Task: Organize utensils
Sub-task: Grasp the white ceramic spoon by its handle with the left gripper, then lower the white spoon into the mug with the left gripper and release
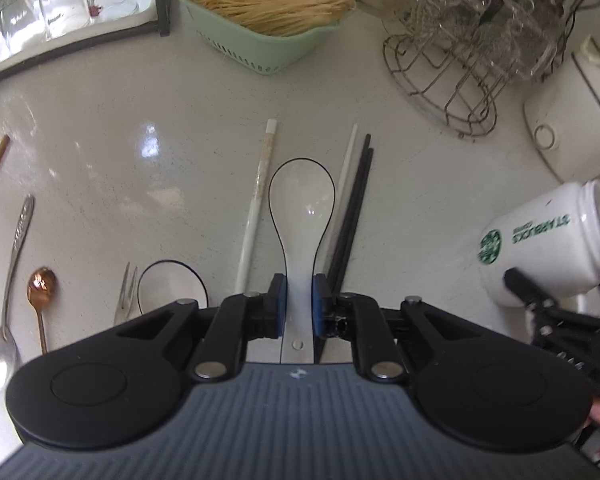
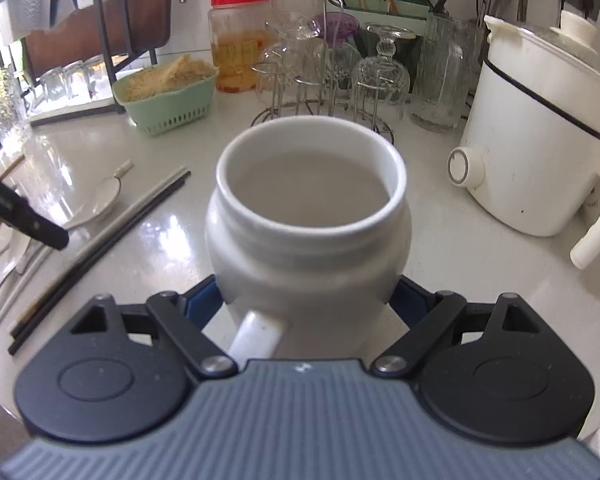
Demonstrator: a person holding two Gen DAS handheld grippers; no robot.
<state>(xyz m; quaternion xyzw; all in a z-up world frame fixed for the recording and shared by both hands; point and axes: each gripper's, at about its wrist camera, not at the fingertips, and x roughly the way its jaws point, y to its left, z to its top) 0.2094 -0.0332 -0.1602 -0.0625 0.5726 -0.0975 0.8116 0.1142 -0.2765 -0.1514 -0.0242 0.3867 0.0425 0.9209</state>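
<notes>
The left gripper (image 1: pixel 299 306) is clamped on the handle of the white spoon (image 1: pixel 302 216), which lies on the counter (image 1: pixel 140 120) between the chopsticks (image 1: pixel 350 220). The right gripper (image 2: pixel 308 300) clamps the mug (image 2: pixel 308 224), tilted above the counter's right part.

Left gripper (image 1: pixel 299 300): grey ribbed housing, flanked by two round black discs; black linkage bars pinned with silver rivets; blue pads seen on black fingers (image 1: pixel 277 300). Right gripper (image 2: pixel 308 300): same build noted, grey ribbed body, black discs, silver pivots, blue finger pads. A small pale mark is seen centred on each housing's front edge.
</notes>
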